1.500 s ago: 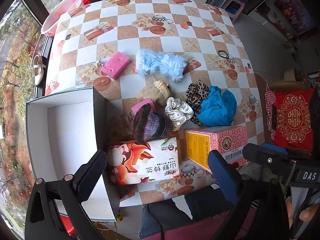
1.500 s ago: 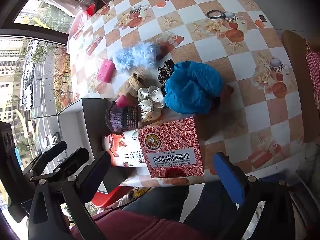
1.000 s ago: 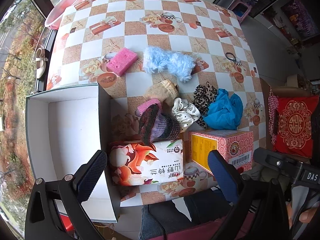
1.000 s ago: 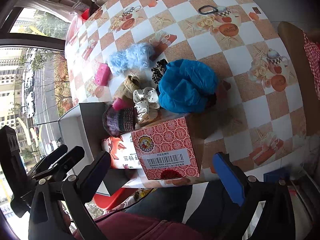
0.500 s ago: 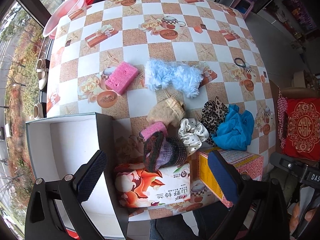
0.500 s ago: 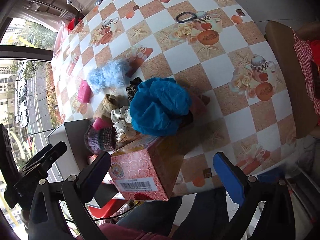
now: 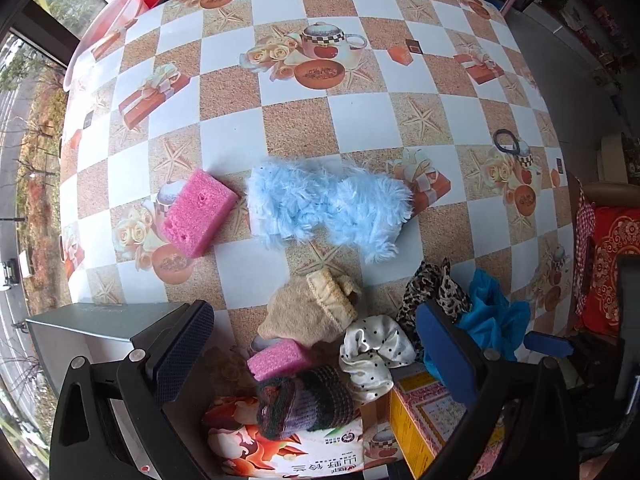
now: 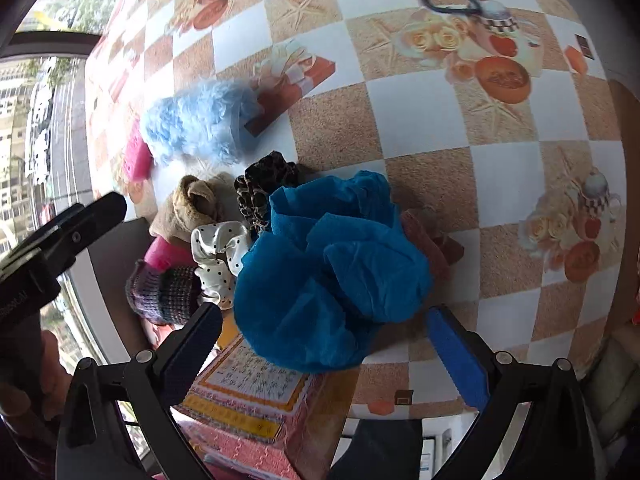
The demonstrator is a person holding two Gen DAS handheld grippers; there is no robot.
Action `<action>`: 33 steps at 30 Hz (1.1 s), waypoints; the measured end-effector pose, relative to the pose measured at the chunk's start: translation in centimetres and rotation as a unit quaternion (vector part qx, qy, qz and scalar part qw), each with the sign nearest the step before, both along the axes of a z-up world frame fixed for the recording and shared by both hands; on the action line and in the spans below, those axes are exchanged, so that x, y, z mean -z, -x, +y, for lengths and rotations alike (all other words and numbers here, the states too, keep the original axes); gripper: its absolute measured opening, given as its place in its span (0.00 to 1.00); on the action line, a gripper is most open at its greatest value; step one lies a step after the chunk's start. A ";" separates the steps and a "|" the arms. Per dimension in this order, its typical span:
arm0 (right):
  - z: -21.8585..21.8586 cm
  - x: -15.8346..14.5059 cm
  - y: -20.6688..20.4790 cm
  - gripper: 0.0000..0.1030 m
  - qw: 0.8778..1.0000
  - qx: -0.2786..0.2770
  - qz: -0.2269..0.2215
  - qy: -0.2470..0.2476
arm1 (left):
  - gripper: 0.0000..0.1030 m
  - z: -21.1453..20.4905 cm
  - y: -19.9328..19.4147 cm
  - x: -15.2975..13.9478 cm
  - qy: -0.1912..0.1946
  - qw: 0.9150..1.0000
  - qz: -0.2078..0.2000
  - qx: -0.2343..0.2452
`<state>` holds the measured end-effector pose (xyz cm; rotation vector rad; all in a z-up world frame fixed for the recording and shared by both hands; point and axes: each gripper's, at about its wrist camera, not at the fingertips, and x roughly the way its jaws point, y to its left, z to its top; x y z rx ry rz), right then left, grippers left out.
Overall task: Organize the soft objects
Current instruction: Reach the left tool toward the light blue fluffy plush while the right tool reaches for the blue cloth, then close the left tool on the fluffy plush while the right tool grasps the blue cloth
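Blue cloth (image 8: 332, 272) beneath right hand-held gripper (image 8: 324, 354) (wide open, empty); left hand-held gripper (image 7: 316, 354) likewise.

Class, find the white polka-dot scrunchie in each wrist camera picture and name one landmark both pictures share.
Left wrist view: the white polka-dot scrunchie lies low, right of centre, beside the striped knit piece.
Right wrist view: the scrunchie lies left of centre, against the blue cloth.
Shared landmark: the fluffy light-blue piece, farther up the table in both.

Pink sponge (image 7: 199, 213); pale-blue fluffy cloth (image 7: 326, 208); leopard-print scrunchie (image 7: 434, 294).
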<state>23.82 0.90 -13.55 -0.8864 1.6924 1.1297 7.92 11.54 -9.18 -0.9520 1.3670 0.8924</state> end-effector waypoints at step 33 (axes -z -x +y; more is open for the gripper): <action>-6.7 1.1 -13.2 1.00 0.980 0.127 -0.145 -0.055 | 0.98 2.9 -2.5 6.3 -0.009 0.999 0.036 0.008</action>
